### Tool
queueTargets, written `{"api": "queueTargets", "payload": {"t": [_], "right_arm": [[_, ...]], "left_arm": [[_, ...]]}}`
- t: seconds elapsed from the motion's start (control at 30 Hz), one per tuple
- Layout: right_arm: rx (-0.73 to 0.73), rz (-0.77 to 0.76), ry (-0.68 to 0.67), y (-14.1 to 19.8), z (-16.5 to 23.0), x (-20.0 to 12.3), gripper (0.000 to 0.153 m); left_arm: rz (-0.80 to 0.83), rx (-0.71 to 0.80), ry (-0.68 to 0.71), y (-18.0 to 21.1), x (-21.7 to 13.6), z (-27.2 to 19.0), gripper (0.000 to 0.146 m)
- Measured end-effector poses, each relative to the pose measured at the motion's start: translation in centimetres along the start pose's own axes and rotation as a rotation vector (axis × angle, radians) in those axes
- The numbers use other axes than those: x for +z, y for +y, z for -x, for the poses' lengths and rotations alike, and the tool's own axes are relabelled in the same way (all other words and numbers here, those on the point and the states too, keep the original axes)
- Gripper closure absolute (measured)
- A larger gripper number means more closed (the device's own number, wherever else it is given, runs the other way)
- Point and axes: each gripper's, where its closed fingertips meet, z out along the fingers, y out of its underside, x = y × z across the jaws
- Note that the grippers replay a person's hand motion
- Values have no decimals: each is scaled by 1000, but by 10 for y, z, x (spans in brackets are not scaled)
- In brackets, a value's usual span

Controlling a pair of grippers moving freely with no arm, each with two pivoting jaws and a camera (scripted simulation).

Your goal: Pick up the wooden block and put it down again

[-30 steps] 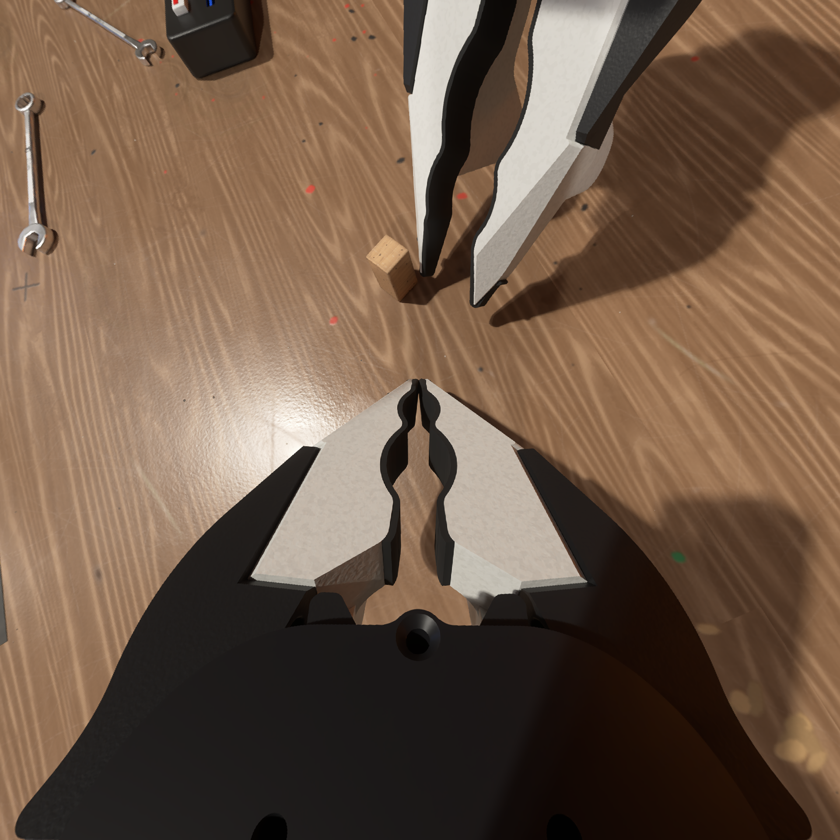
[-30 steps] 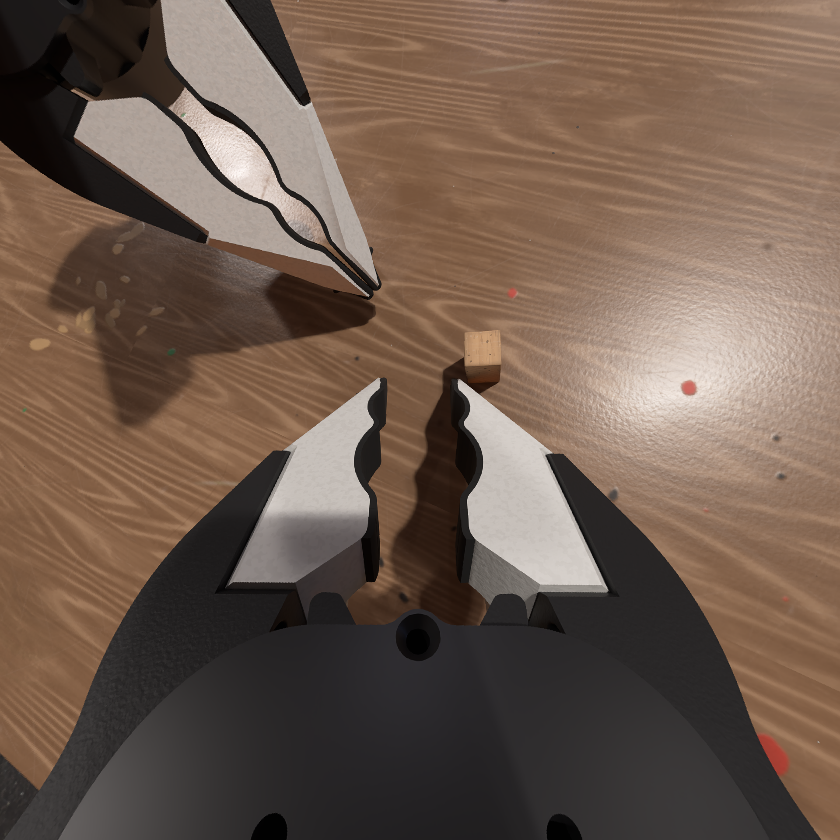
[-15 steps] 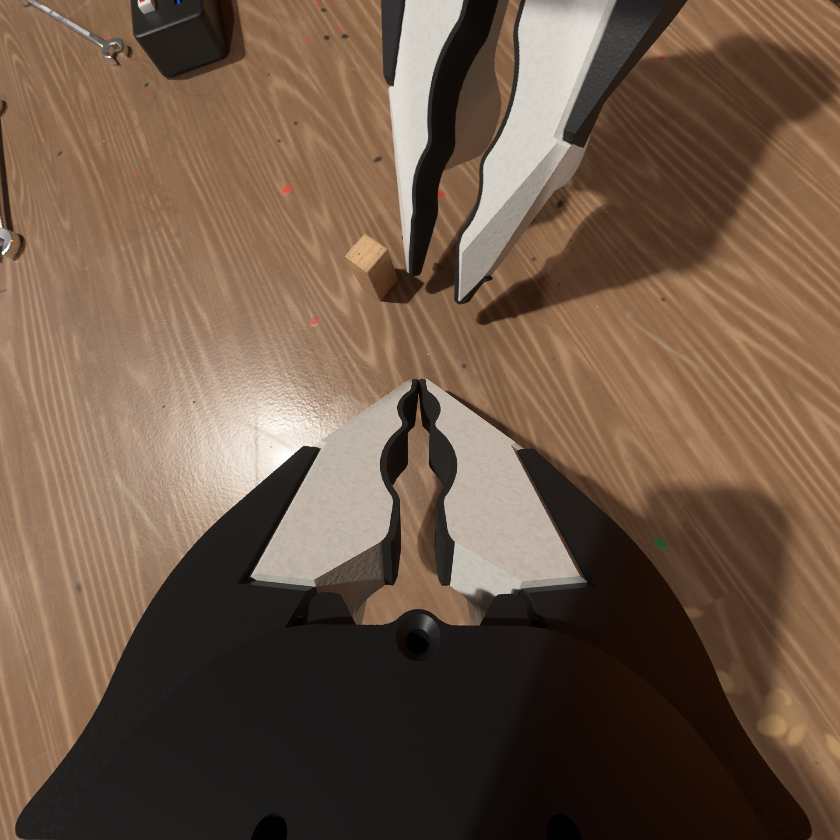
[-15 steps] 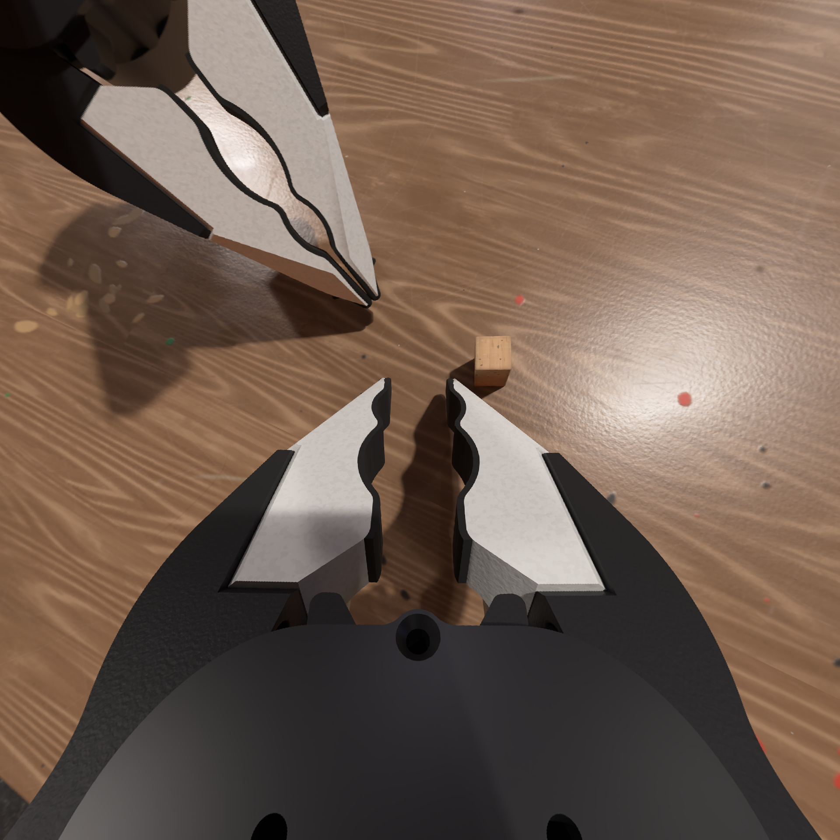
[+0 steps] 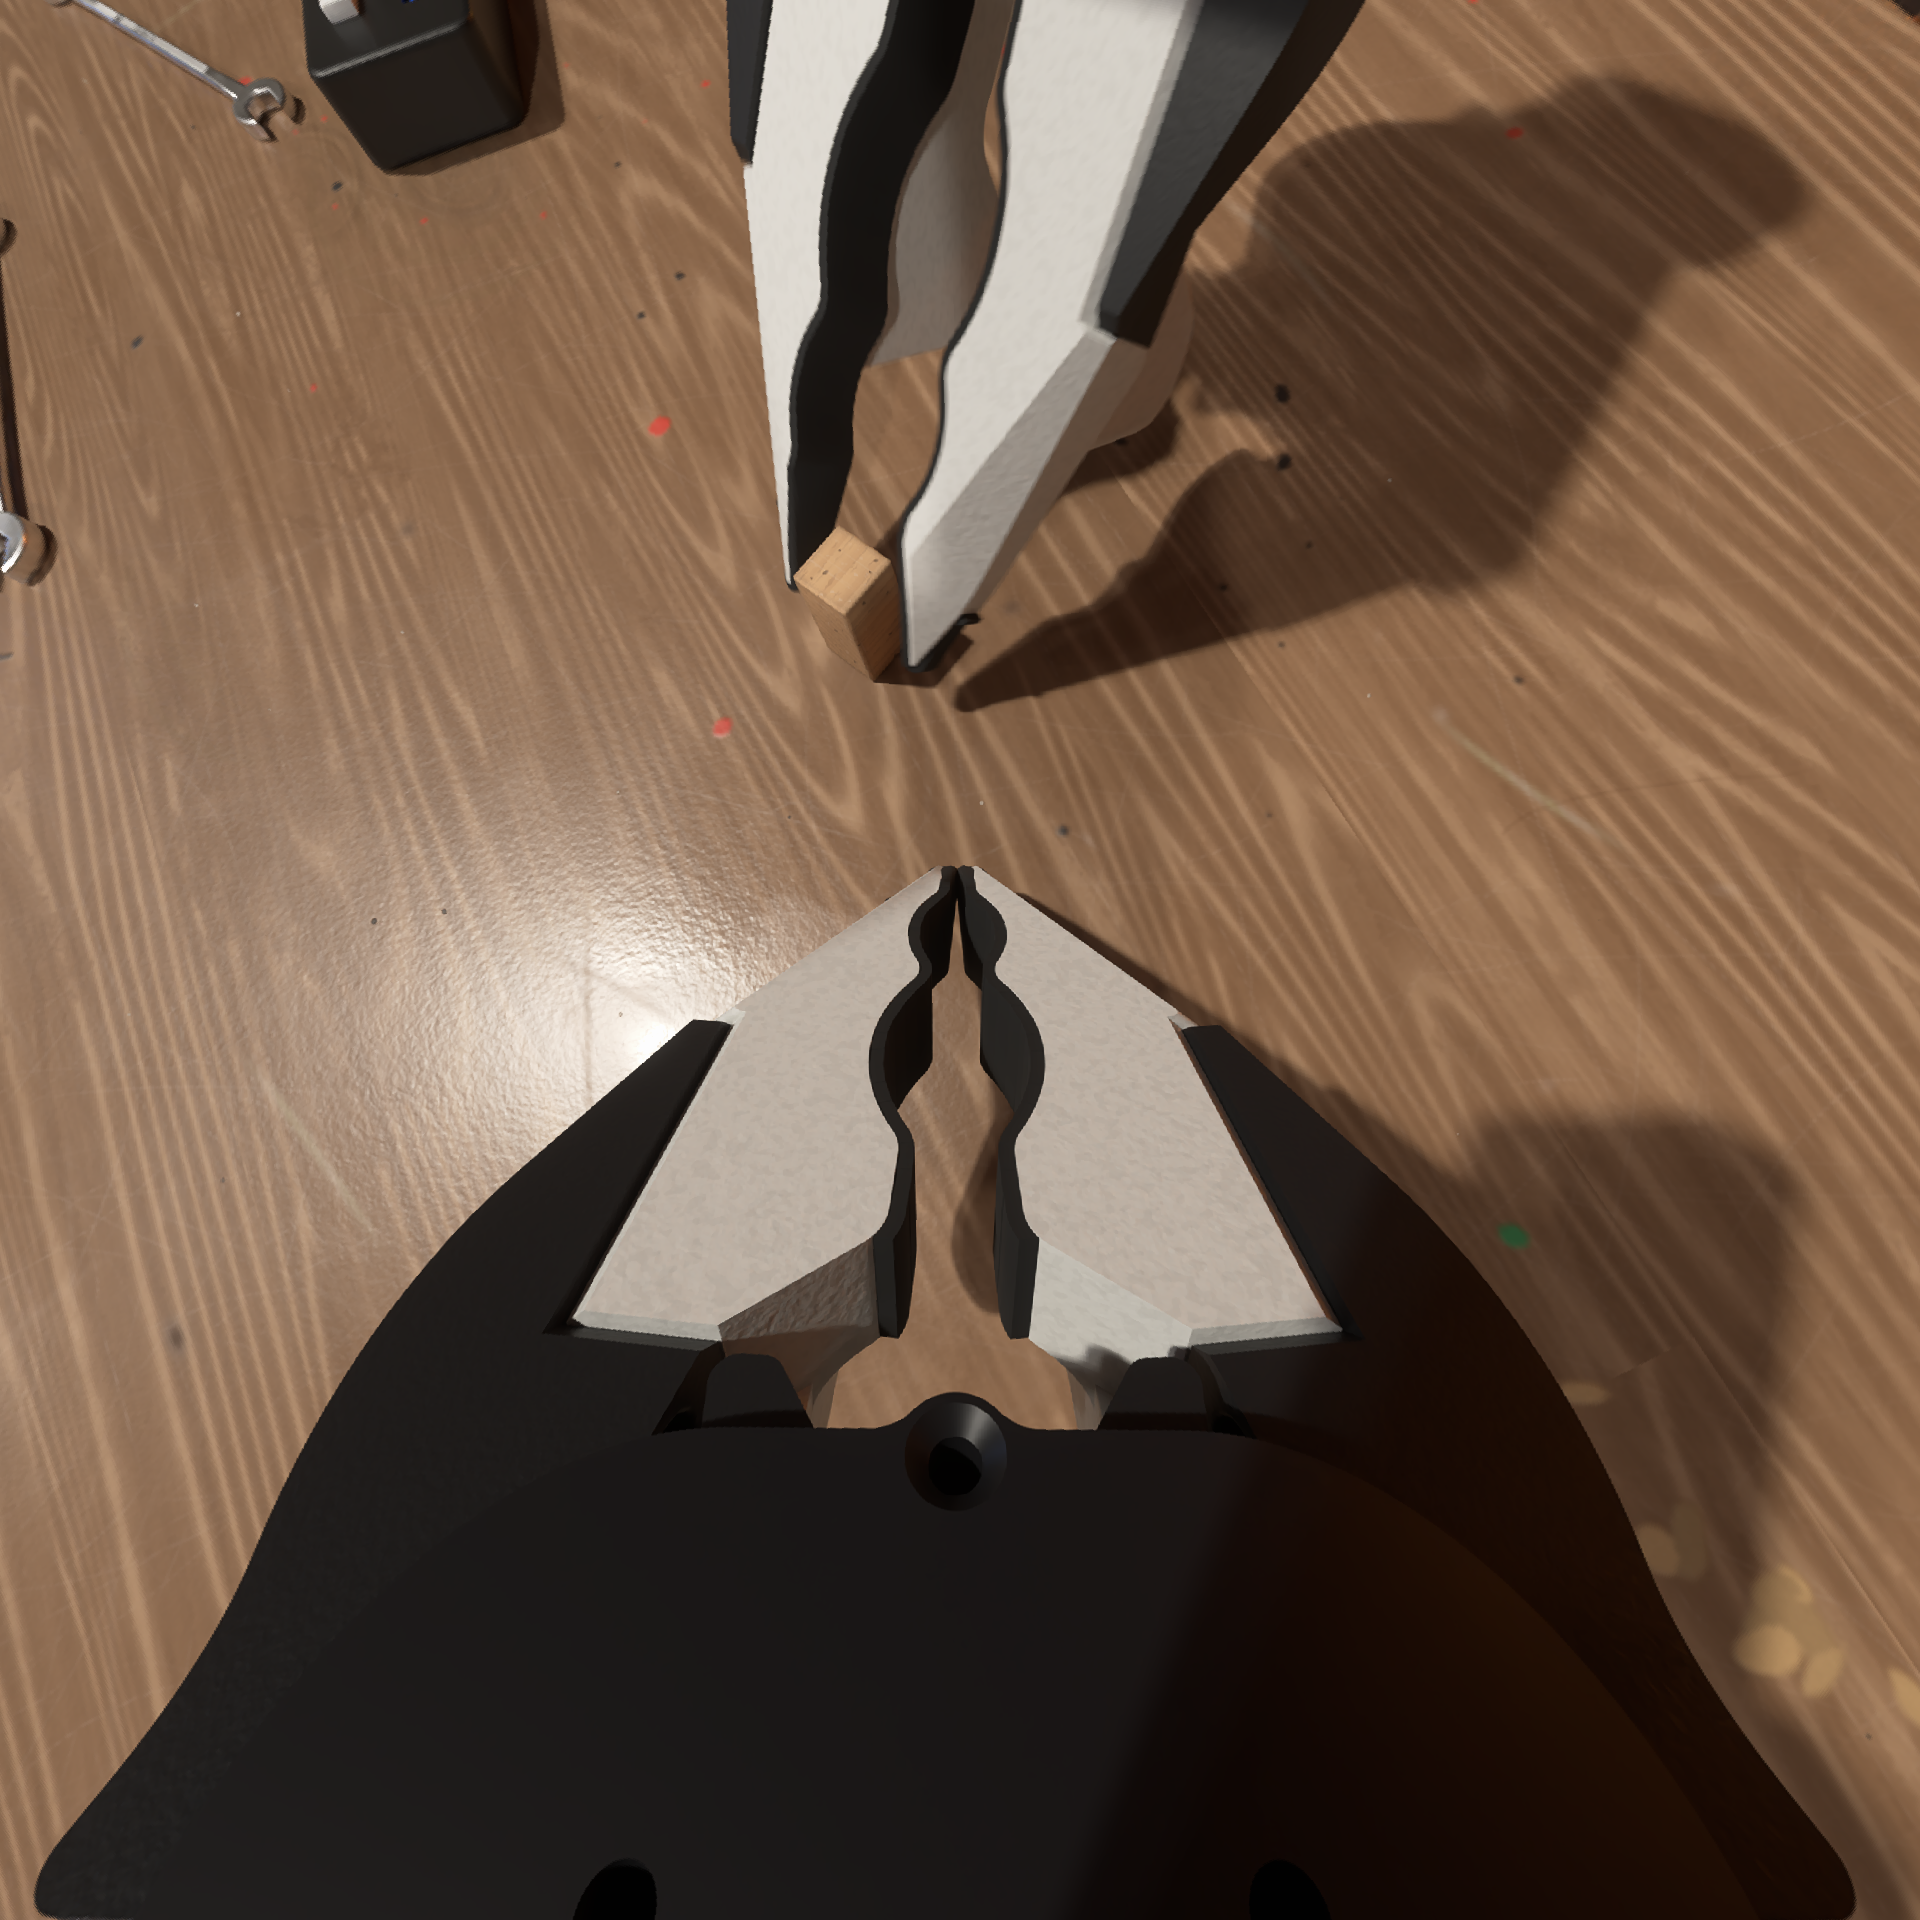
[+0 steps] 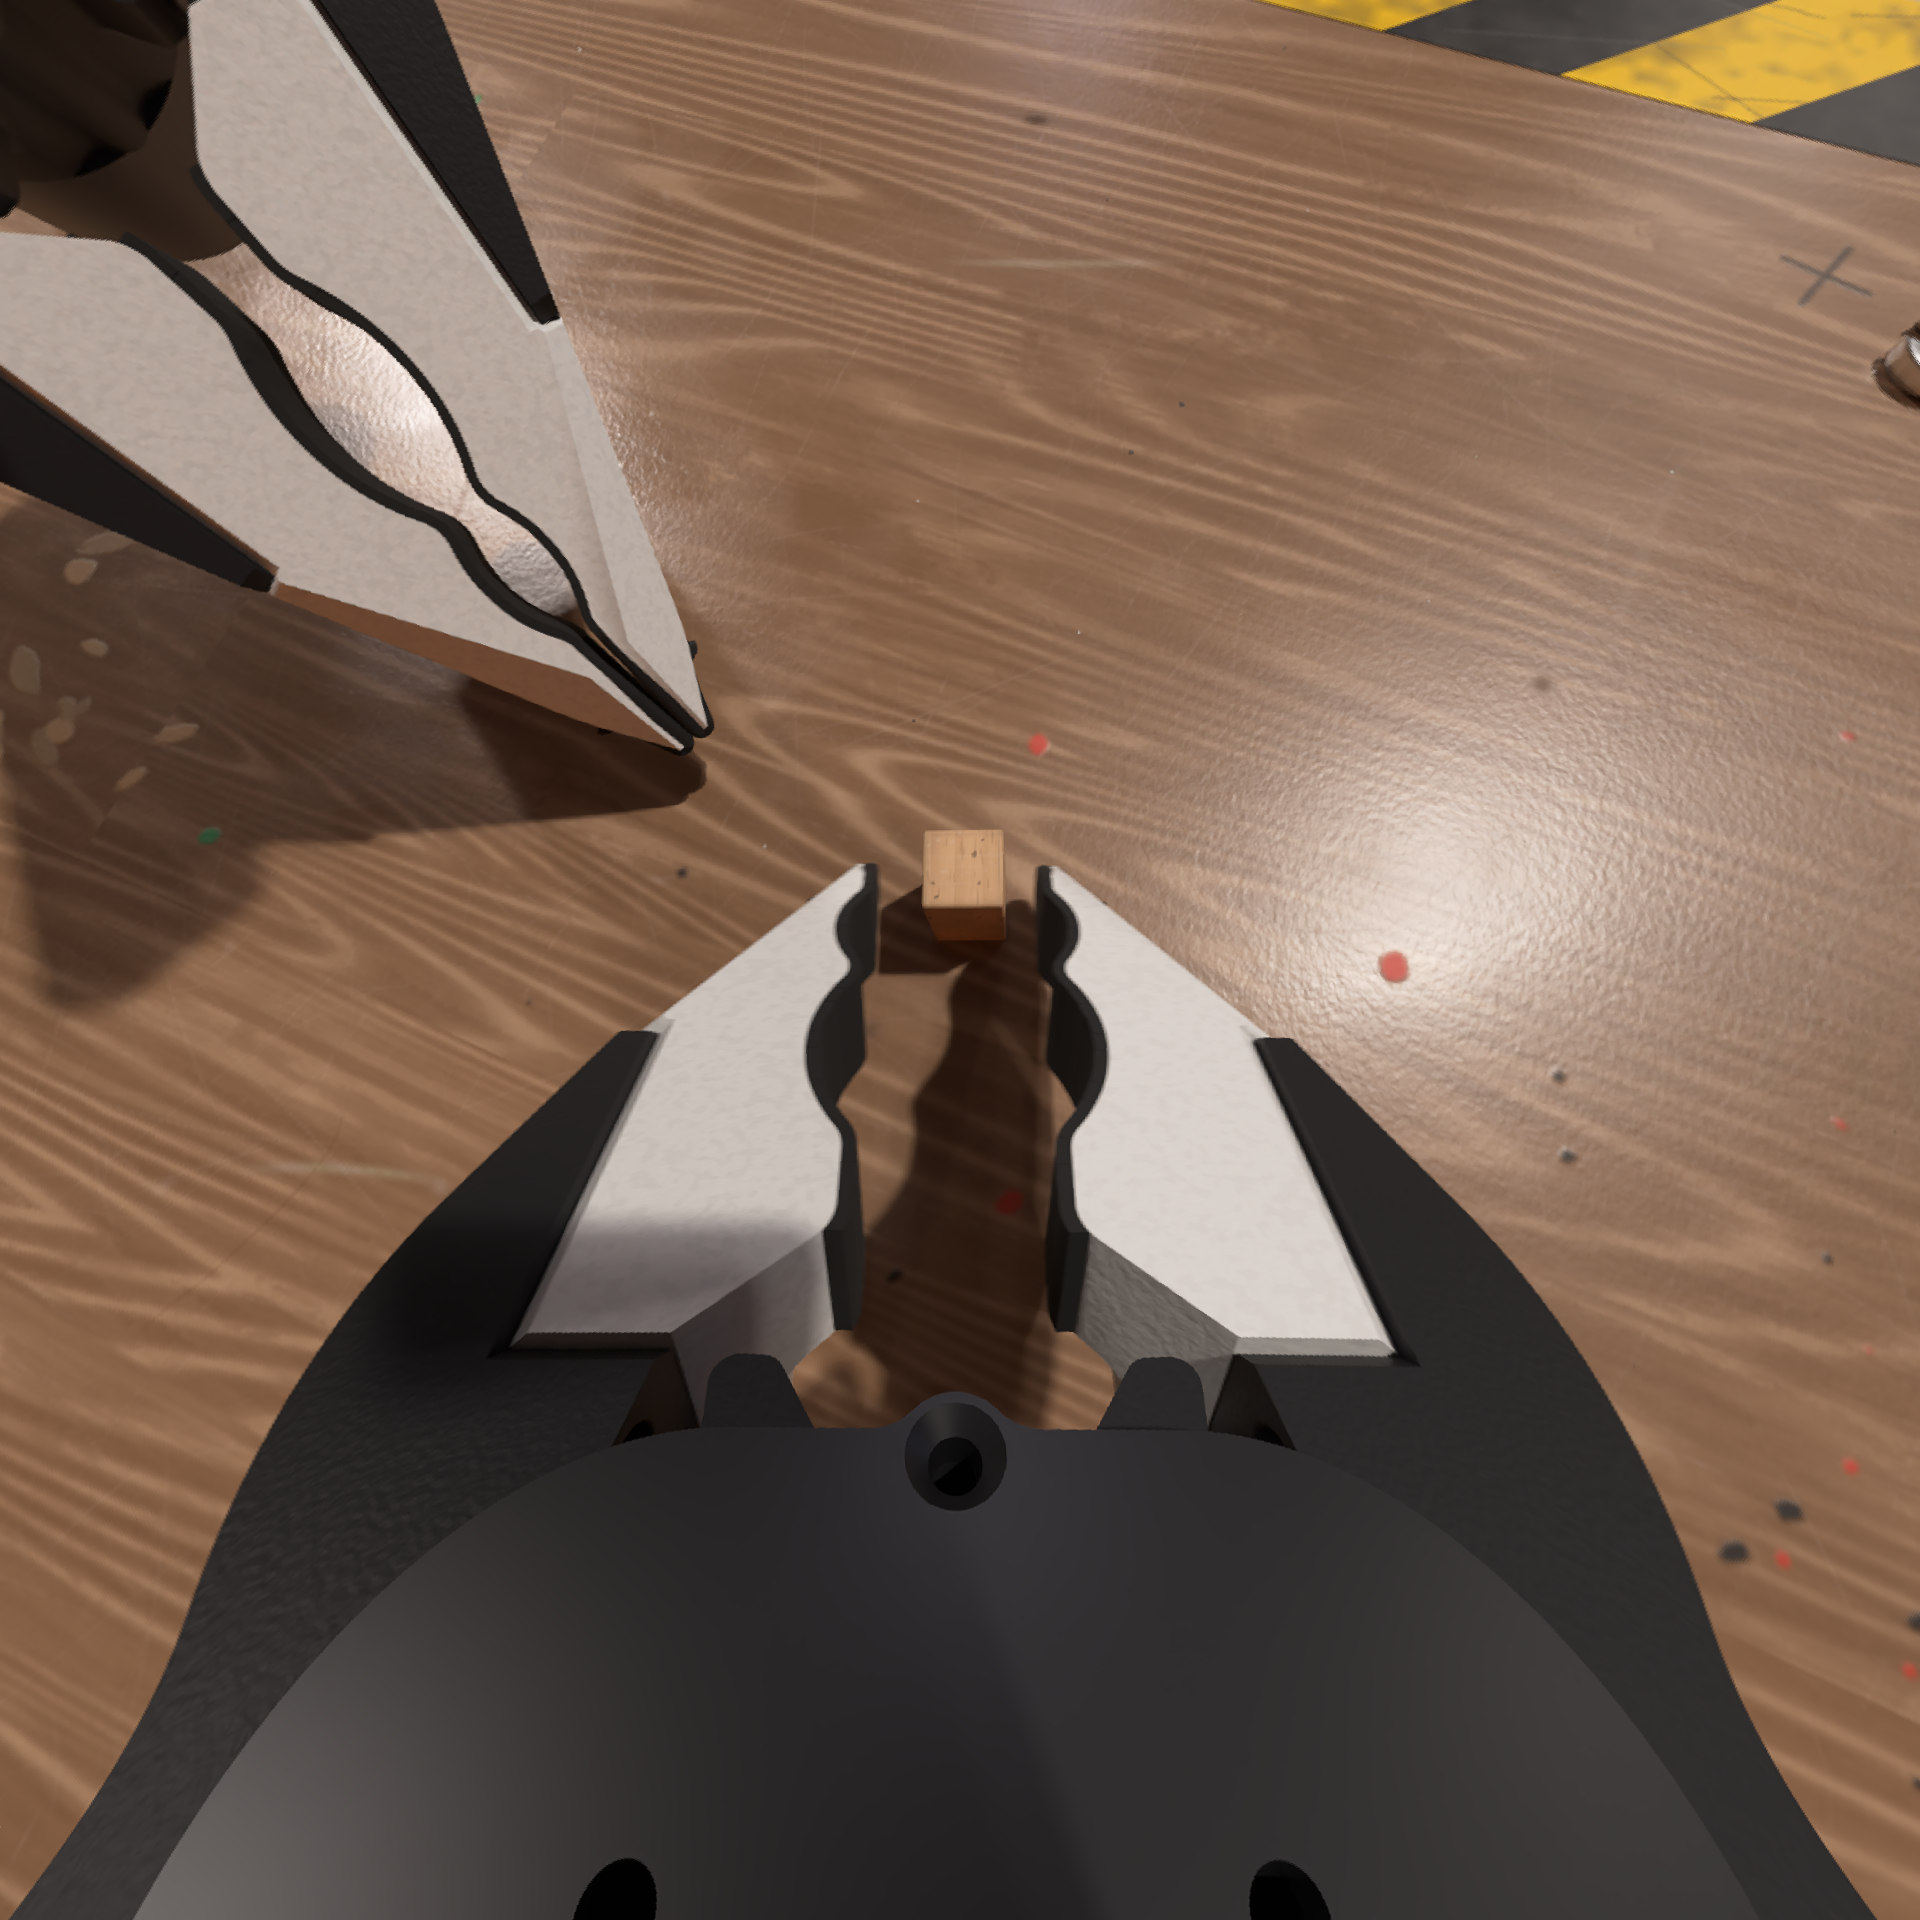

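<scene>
A small wooden block (image 6: 964, 881) stands on the wooden table. In the right wrist view it sits between the tips of my right gripper (image 6: 956, 883), which is open, with a gap on each side of the block. In the left wrist view the same block (image 5: 847, 605) shows between the right gripper's fingertips (image 5: 883, 613), low at the table. My left gripper (image 5: 956, 878) is shut and empty, a short way in front of the block. It also shows in the right wrist view (image 6: 691, 727), to the block's left.
A black box (image 5: 416, 73) and two metal wrenches (image 5: 177, 57) (image 5: 10, 447) lie at the far left in the left wrist view. Yellow-black striped tape (image 6: 1662, 62) marks the table's far edge in the right wrist view. A pencilled cross (image 6: 1823, 275) is nearby.
My right gripper has shifted sideways and opened wider, so the block now sits between its fingertips instead of beside the right finger. The left gripper has stayed shut and barely moved.
</scene>
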Motion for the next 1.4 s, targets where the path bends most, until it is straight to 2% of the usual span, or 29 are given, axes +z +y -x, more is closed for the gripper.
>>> {"api": "queueTargets", "payload": {"t": [0.07,0.37,1.03,1.27,1.33,1.4], "right_arm": [[2,-14,-7,-2,-1,2,138],[5,-27,-31,-8,5,-6,138],[-17,-67,100,-2,4,0,138],[-9,-64,99,0,5,-1,138],[-4,-67,99,0,5,-3,120],[-3,-70,111,0,4,-8,112]], "left_arm": [[-1,-2,-1,0,-1,0,146],[-17,-1,0,-3,-4,1,146],[-19,31,3,-9,-3,-6,146],[19,35,3,-2,2,-7,146],[28,39,-4,0,3,-6,146],[29,40,-5,0,3,-6,146]]}}
